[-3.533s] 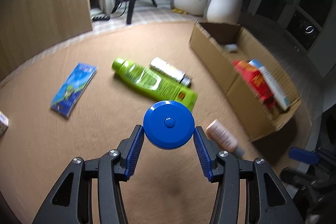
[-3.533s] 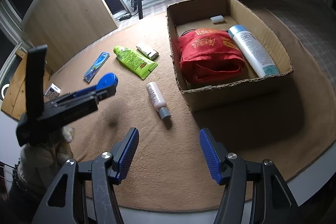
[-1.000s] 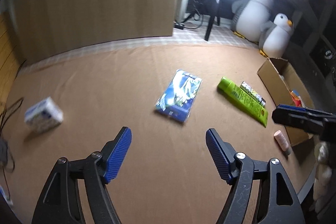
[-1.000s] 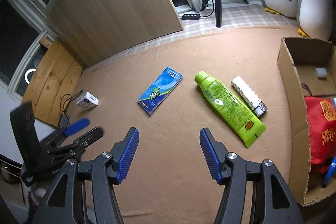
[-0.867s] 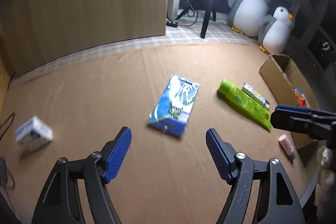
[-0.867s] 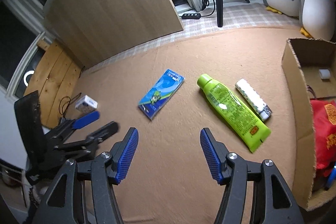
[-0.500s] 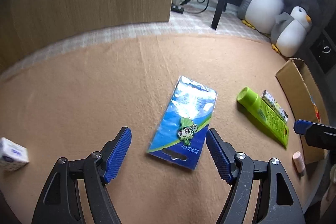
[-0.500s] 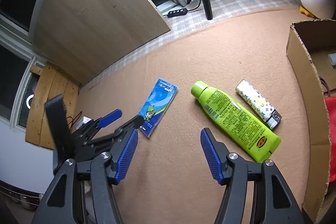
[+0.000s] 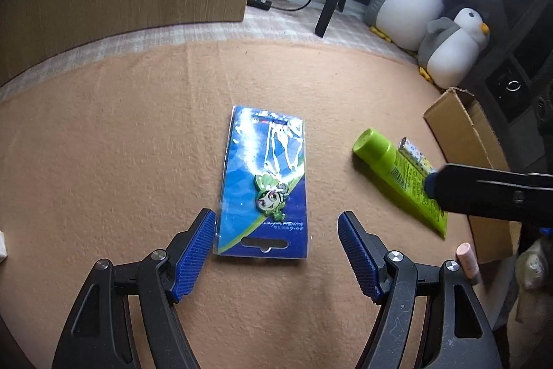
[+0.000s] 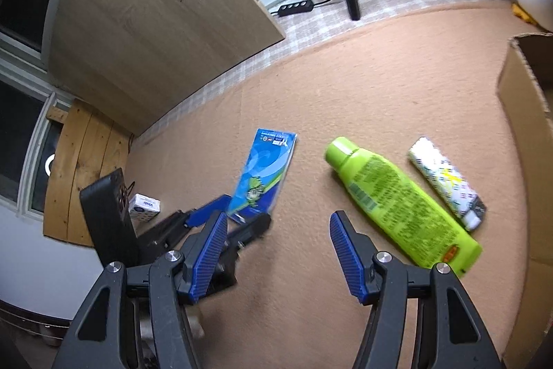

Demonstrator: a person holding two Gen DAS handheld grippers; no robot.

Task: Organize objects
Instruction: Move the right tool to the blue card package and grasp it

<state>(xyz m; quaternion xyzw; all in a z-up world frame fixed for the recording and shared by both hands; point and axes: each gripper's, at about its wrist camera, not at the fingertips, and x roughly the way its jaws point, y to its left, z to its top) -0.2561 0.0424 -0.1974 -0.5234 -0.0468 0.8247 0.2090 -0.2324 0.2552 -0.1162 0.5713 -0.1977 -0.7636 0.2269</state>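
Tan felt covers the worktop (image 9: 103, 144), lit by a ring light with two plush penguins (image 9: 432, 19) behind. Lying flat on it, a blue carded packet (image 9: 264, 185) sits between the spread pads of the left claw (image 9: 274, 251), whose jaws are wide apart and grip nothing. Further right lie a green bottle (image 10: 397, 203) and, just beside it, a patterned tube (image 10: 446, 182), near a cardboard box (image 9: 463, 140). The right claw (image 10: 276, 251) is likewise open and empty.
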